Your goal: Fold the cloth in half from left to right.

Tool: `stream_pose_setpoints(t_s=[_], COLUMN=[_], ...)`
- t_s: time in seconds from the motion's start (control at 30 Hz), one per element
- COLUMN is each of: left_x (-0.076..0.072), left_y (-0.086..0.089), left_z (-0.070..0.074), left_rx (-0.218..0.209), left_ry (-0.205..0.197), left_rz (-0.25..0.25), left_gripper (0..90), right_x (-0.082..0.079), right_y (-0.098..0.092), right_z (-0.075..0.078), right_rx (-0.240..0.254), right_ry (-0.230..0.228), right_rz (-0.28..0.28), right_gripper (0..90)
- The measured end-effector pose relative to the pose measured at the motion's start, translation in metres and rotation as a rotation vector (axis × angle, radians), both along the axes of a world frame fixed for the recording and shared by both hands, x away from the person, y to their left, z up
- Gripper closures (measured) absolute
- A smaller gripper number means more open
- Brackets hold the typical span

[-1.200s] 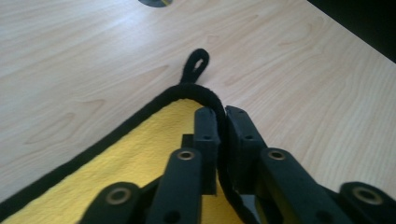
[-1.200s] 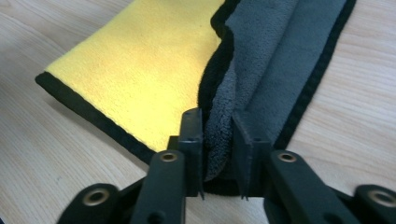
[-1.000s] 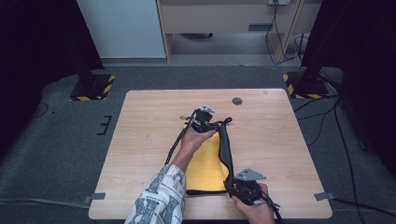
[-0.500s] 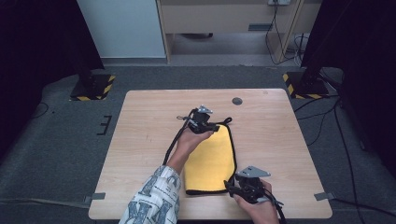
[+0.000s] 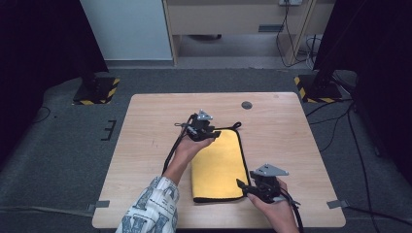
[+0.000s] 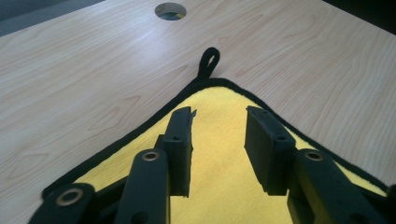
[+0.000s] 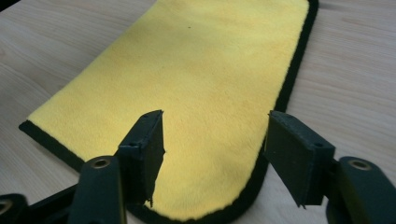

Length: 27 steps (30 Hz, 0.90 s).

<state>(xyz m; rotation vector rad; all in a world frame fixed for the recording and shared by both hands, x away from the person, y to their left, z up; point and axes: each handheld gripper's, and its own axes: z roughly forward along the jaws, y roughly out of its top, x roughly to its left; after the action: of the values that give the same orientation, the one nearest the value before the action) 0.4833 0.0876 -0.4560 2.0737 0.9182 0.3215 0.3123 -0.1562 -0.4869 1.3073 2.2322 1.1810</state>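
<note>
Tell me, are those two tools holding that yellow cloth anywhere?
No. Both the left tool and right tool have just opened above the yellow cloth, gripping nothing.

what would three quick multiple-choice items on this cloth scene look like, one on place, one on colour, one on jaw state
1. Where does the cloth lie?
A. flat on the table
B. on the floor
C. lifted in the air

2. What colour is its edging?
A. white
B. black
C. red

3. How do the right gripper jaws stand?
A. clamped on the cloth
B. shut on nothing
C. open above the cloth

Answers: 1 A, it rests flat on the wood; 2 B, a black border rings the yellow; 3 C, a clear gap shows between the jaws, which have just been opening.
</note>
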Motion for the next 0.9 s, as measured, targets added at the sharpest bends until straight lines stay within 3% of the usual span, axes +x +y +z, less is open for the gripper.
stream_pose_setpoints(t_s=[0.17, 0.4, 0.7, 0.9], left_x=[-0.003, -0.008, -0.009, -0.010], left_y=[0.014, 0.034, 0.046, 0.046], left_z=[0.002, 0.005, 0.000, -0.002], left_rx=[-0.004, 0.016, 0.013, 0.016], left_ry=[-0.010, -0.019, 0.016, 0.028], left_rz=[0.023, 0.057, 0.077, 0.080], left_gripper=[55.5, 45.7, 30.0, 19.4], right_x=[0.019, 0.045, 0.077, 0.094], right_y=[0.010, 0.019, 0.020, 0.024], right_z=[-0.001, -0.005, -0.006, 0.000], right_rx=[0.007, -0.011, -0.033, -0.044], right_ry=[0.001, -0.006, 0.002, 0.001], right_rz=[0.044, 0.057, 0.014, 0.018], right_gripper=[28.3, 20.0, 15.9, 12.0])
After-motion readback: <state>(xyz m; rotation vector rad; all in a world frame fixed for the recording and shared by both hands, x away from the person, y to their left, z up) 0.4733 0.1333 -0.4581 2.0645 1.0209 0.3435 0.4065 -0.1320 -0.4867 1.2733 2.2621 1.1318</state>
